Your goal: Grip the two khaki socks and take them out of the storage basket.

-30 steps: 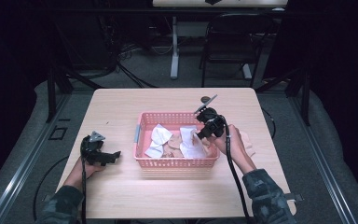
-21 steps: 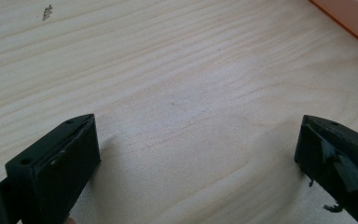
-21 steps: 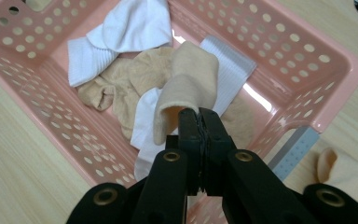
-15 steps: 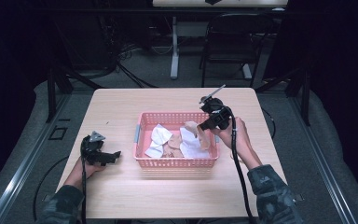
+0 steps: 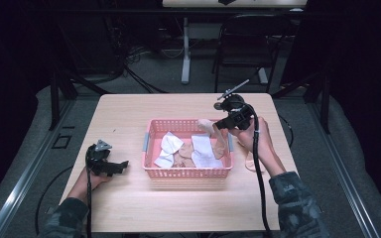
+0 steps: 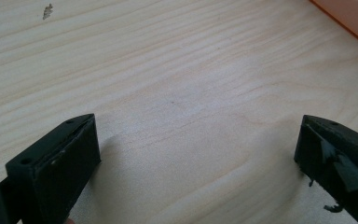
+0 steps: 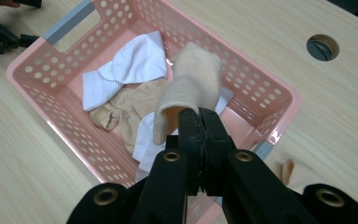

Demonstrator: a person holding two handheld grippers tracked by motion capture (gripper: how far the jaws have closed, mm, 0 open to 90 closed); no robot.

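Observation:
A pink perforated basket (image 5: 151,130) stands mid-table and holds white socks (image 5: 169,145) and beige socks (image 5: 183,156). My right gripper (image 5: 217,125) hangs above the basket's right end, shut on a beige sock (image 5: 206,124) that dangles over the basket. In the right gripper view the jaws (image 7: 199,116) pinch the cuff of that beige sock (image 7: 191,84) above the basket (image 7: 37,65). My left gripper (image 5: 119,166) rests on the table left of the basket. Its jaws (image 6: 198,154) stand wide open over bare wood.
Another beige sock (image 5: 250,161) lies on the table right of the basket, beside the right hand. A round cable hole (image 7: 322,46) is in the tabletop beyond the basket. A chair (image 5: 243,44) and table legs stand behind the table.
My right gripper has risen from the basket's right side, lifting the beige sock clear of the pile. The left gripper has stayed put.

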